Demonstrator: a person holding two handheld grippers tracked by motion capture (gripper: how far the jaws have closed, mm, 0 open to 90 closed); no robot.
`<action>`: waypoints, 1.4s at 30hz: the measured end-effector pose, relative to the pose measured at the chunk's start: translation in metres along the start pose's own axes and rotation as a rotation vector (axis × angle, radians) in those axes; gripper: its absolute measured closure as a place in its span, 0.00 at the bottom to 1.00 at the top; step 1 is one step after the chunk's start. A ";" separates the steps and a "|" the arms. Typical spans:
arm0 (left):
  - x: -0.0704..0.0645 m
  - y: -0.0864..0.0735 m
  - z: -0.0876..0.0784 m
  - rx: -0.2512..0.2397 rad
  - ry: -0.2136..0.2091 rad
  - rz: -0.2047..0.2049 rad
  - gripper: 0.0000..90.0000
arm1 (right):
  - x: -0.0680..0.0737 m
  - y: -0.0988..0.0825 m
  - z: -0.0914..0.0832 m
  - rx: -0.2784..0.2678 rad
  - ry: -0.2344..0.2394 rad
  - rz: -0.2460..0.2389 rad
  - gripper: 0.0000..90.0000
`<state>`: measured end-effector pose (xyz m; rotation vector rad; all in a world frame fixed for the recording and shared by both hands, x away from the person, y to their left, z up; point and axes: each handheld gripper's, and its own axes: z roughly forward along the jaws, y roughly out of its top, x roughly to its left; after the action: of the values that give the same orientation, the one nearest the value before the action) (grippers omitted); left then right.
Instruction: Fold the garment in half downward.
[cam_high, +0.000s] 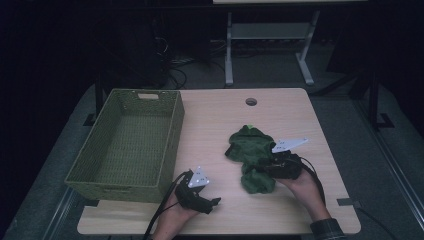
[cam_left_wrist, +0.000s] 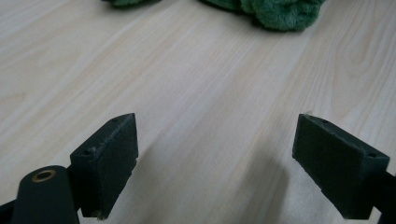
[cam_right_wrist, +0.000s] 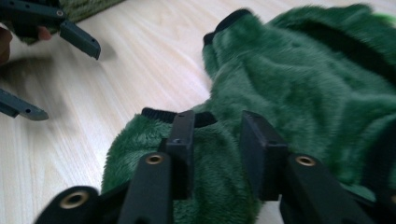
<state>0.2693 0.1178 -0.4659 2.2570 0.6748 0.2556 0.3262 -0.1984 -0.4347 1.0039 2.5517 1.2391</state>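
A dark green fleece garment (cam_high: 248, 150) lies crumpled on the wooden table (cam_high: 290, 112), right of centre. My right gripper (cam_high: 261, 165) reaches into its lower part from the right. In the right gripper view its jaws (cam_right_wrist: 217, 140) stand a little apart, with a fold of the fleece (cam_right_wrist: 299, 79) and a black cuff between them; the pads do not press on it. My left gripper (cam_high: 207, 192) rests near the front edge, left of the garment, its jaws (cam_left_wrist: 215, 149) wide open over bare wood. The fleece's edge (cam_left_wrist: 280, 11) lies beyond them.
A green woven basket (cam_high: 172, 135) with nothing in it stands on the table's left side, close to my left hand. A round cable hole (cam_high: 251, 102) sits near the far edge. The left gripper (cam_right_wrist: 60, 74) appears across from the right one.
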 end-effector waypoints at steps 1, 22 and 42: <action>0.001 0.003 -0.001 -0.002 -0.008 -0.008 0.15 | -0.001 0.001 -0.002 -0.002 -0.005 -0.001 0.68; 0.032 0.087 0.017 -0.052 -0.040 0.039 0.31 | -0.035 0.033 -0.022 -0.056 -0.081 0.006 0.61; 0.096 0.129 0.066 -0.023 0.027 -0.022 0.55 | -0.086 0.041 0.009 -0.022 -0.141 0.090 0.63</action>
<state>0.4252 0.0545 -0.4216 2.2264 0.7068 0.2823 0.4165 -0.2276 -0.4238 1.1684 2.4065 1.1695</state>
